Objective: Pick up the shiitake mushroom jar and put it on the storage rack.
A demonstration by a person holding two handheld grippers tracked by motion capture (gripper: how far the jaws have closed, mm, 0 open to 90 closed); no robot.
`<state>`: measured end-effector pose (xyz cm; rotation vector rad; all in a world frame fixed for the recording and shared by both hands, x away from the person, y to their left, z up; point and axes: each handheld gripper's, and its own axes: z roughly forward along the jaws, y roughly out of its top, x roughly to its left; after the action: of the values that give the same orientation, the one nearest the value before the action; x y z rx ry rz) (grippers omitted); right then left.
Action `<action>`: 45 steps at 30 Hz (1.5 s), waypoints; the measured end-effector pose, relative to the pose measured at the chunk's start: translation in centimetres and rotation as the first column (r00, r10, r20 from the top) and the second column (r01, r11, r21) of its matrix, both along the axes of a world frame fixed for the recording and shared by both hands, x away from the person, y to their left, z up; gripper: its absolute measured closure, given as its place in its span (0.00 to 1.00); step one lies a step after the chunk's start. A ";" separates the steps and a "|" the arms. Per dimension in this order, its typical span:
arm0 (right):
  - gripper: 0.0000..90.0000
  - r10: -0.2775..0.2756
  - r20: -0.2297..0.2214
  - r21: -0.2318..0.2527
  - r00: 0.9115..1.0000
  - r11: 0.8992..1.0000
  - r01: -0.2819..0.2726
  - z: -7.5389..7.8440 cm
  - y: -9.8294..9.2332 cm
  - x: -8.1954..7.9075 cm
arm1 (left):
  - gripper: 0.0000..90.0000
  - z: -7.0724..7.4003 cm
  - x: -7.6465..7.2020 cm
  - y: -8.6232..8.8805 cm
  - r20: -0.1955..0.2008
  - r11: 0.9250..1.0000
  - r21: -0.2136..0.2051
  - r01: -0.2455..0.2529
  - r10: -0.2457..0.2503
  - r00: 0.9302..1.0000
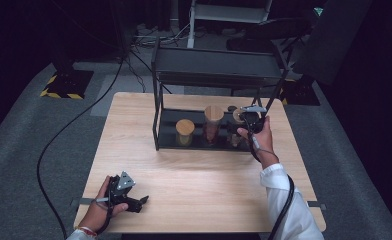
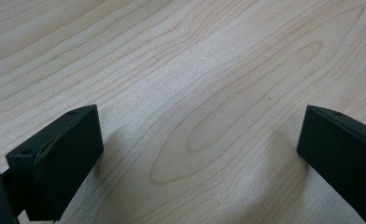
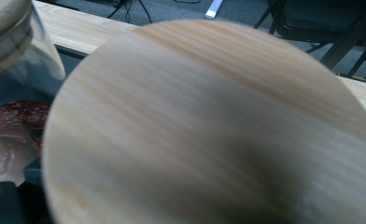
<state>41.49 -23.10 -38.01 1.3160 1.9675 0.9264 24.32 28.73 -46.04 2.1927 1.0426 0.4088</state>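
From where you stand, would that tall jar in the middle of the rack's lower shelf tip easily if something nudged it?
Probably yes. The tall jar is narrow for its height and stands above the short jar beside it, so a push near its wooden lid could topple it. It looks like clear glass, so likely fragile and smooth to grip. The dark contents low inside may steady it somewhat.

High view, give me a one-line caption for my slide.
Right gripper reaches a wooden-lidded jar on the black rack's lower shelf; left gripper rests open on the table.

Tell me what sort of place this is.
Probably a recording studio or lab rather than a home: dark surroundings, loose cables across grey carpet, hazard-striped stand bases, and one wooden table with a jar rack.
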 end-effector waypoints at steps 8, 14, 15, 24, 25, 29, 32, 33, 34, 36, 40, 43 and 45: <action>0.04 0.010 0.026 -0.013 1.000 1.000 -0.010 -0.3 0.0 -1.0 | 0.00 0.0 0.0 0.0 0.000 1.000 0.001 0.000 0.000 1.000; 0.04 0.013 0.051 -0.025 0.999 1.000 -0.011 -0.6 0.0 -2.2 | 0.00 0.0 0.0 0.0 0.000 1.000 0.000 0.000 0.000 1.000; 0.04 0.014 0.051 -0.031 0.999 0.999 -0.013 -0.7 0.0 -2.3 | 0.00 0.0 0.0 0.0 0.000 1.000 0.001 0.001 -0.001 1.000; 0.04 0.035 0.070 -0.047 0.997 0.998 -0.032 -1.6 -0.7 -4.0 | 0.00 0.0 0.0 0.0 0.000 1.000 0.001 -0.001 0.001 1.000; 0.04 0.036 0.076 -0.047 0.996 0.998 -0.032 -1.7 -0.8 -4.3 | 0.00 0.0 0.0 0.0 0.000 1.000 0.001 -0.001 0.001 1.000; 0.04 0.050 0.101 -0.058 0.994 0.997 -0.044 -1.7 -1.1 -5.2 | 0.00 0.0 0.0 0.0 0.000 1.000 0.001 -0.002 0.002 1.000; 0.04 0.058 0.120 -0.061 0.991 0.997 -0.051 -1.9 -1.2 -5.8 | 0.00 0.0 0.0 0.0 0.000 1.000 0.000 -0.003 0.003 1.000; 0.04 0.064 0.124 -0.063 0.990 0.996 -0.056 -1.9 -1.3 -6.0 | 0.00 0.0 0.0 0.0 0.001 1.000 0.001 -0.002 0.002 1.000; 0.04 0.069 0.127 -0.067 0.989 0.996 -0.061 -2.0 -1.3 -6.2 | 0.00 0.0 0.0 0.0 0.001 1.000 0.001 -0.002 0.002 1.000; 0.03 0.074 0.140 -0.076 0.987 0.995 -0.064 -2.2 -1.2 -6.7 | 0.00 0.0 0.0 0.0 0.001 1.000 0.001 -0.002 0.002 1.000; 0.03 0.098 0.154 -0.097 0.983 0.992 -0.084 -2.7 -1.2 -7.4 | 0.00 0.0 0.0 0.0 0.001 1.000 0.001 -0.002 0.002 1.000; 0.03 0.103 0.158 -0.093 0.982 0.992 -0.089 -2.9 -1.3 -7.8 | 0.00 0.0 0.0 0.0 0.001 1.000 0.001 -0.002 0.002 1.000; 0.03 0.110 0.163 -0.089 0.980 0.991 -0.096 -3.0 -1.5 -8.1 | 0.00 0.0 0.0 0.0 0.001 1.000 0.001 -0.002 0.002 1.000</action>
<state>33.38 -24.61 -41.02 1.0641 1.9355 0.9638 24.28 28.70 -46.04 2.1919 1.0450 0.4110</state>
